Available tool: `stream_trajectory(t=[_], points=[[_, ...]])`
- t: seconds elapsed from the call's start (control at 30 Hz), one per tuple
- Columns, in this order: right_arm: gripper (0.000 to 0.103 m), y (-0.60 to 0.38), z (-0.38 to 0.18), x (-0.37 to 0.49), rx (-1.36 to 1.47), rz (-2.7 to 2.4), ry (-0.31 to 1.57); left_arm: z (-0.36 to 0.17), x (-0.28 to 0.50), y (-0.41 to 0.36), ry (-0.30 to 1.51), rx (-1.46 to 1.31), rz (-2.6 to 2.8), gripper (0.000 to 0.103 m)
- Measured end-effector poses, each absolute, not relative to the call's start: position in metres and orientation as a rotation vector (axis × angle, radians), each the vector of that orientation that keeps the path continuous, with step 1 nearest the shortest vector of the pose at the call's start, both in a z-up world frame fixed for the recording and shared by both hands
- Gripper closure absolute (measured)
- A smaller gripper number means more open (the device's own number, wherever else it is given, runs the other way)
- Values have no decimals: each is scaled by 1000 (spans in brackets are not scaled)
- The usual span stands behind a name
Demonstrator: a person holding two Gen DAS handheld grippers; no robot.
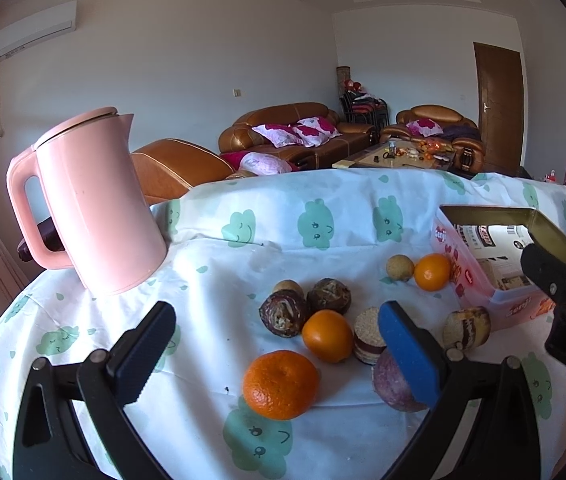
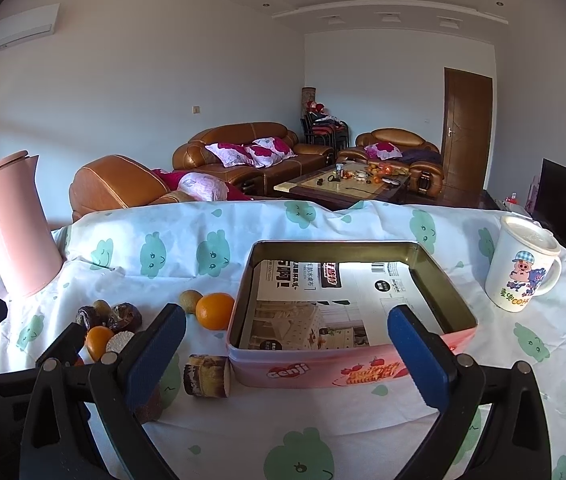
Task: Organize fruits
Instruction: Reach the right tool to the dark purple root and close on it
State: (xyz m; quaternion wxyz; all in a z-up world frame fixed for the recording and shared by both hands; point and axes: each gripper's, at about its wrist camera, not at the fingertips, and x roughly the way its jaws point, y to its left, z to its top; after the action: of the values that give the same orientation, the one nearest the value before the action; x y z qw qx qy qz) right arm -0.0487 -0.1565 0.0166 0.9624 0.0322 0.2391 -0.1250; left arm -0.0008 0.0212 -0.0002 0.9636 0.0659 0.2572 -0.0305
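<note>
Fruits and snacks lie on a cloud-print tablecloth. In the left wrist view a large mandarin lies nearest, an orange behind it, another orange by the tin with a small brown fruit. My left gripper is open and empty, just before the mandarin. A pink Genji tin stands open, holding only printed paper. My right gripper is open and empty before the tin's front wall; it also shows in the left wrist view.
A pink kettle stands at the left rear. A lidded cartoon mug stands right of the tin. Dark round cakes, a layered cake, a purple round item and a cake roll lie among the fruits.
</note>
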Motion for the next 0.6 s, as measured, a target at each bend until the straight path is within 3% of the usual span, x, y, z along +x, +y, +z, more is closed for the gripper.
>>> stream_trajectory(t=[0.4,0.43,0.47,0.53,0.6], points=[[4,-189,2,-80,243,-57,607,5,7,82,571,83,-46,0],[14,-187,-1,-80,241,-41,626,4,8,87,580,79,-43,0],[30,-185,-4,-79,238,-36,648,3,8,90,586,74,-44,0],[49,-184,-10,-76,235,-19,693,1,11,95,602,61,-52,0],[51,-182,-15,-73,245,7,727,1,12,101,613,36,-62,0]])
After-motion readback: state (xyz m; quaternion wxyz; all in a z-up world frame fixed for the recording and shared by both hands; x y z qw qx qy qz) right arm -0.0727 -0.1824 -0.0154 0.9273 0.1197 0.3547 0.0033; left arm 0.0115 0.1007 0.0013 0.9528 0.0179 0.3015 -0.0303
